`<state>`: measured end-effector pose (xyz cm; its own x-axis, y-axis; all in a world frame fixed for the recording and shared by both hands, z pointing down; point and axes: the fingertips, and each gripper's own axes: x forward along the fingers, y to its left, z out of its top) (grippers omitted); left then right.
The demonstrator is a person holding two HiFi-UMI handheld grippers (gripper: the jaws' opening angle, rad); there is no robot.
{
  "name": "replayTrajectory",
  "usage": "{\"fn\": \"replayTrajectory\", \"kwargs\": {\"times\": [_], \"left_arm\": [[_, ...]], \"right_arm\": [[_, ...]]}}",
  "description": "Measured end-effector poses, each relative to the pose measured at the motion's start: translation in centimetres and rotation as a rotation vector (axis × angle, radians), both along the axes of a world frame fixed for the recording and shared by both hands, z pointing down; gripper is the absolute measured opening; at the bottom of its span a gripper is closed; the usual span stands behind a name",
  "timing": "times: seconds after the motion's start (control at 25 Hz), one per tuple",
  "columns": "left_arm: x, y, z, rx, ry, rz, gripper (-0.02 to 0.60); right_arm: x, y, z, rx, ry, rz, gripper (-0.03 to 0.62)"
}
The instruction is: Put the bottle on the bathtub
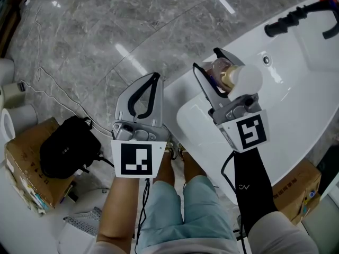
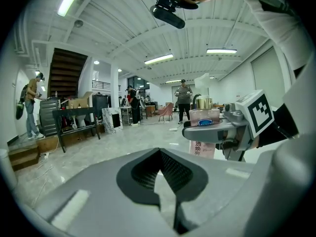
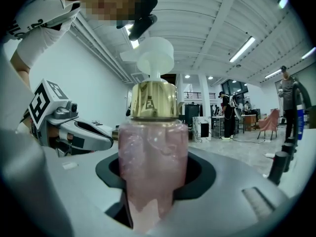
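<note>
- My right tongs point(image 1: 207, 60) are pinching the bottle point(image 1: 233, 76) across its pink body, with the gold collar and white pump standing above the grip.
- The bottle hangs over the near, narrow end of the white bathtub point(image 1: 296, 97). I cannot tell how high above the surface it is.
- From the head view I see the pump cap almost end-on, so I judge the bottle close to upright, which suits setting it down on its base.
- To do this well, I would pick a flat stretch of the rim rather than the sloped inner wall, and lower straight down until the base sits square.
- I would spread the tongs only a little at first. The bottle looks tall and narrow, so a sideways drag on release could tip it.
- My left tongs point(image 1: 154, 77) are pressed together on nothing and hang over the marble floor beside the tub. I would leave them out of the way.
- Count: one bottle, one bathtub, two tongs, one black tap fitting point(image 1: 288, 21), two cardboard boxes point(image 1: 26, 157) point(image 1: 303, 187) and one black bag point(image 1: 66, 152).
</note>
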<state>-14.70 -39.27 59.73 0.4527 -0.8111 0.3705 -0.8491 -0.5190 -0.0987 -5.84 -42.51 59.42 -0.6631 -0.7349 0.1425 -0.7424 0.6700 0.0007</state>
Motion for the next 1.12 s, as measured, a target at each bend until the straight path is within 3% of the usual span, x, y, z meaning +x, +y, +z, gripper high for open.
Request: {"fn": "replayTrajectory", "kwargs": {"times": [0.36,0.84,1.12], "left_arm": [[0.3,0.0,0.0,0.008,0.030,-0.005,0.002],[1.8,0.2,-1.8,0.022,0.049,0.016,0.000],[2.5,0.7,-4.2,0.045,0.100,0.000,0.002]], "right_arm": [[0.9,0.4,0.0,-0.011,0.010,0.018,0.354],[2.3,1.5,-0.9,-0.013,-0.014,0.051,0.364],[2.7,2.9,-1.9,-0.033,-0.034,0.085,0.374]]}}
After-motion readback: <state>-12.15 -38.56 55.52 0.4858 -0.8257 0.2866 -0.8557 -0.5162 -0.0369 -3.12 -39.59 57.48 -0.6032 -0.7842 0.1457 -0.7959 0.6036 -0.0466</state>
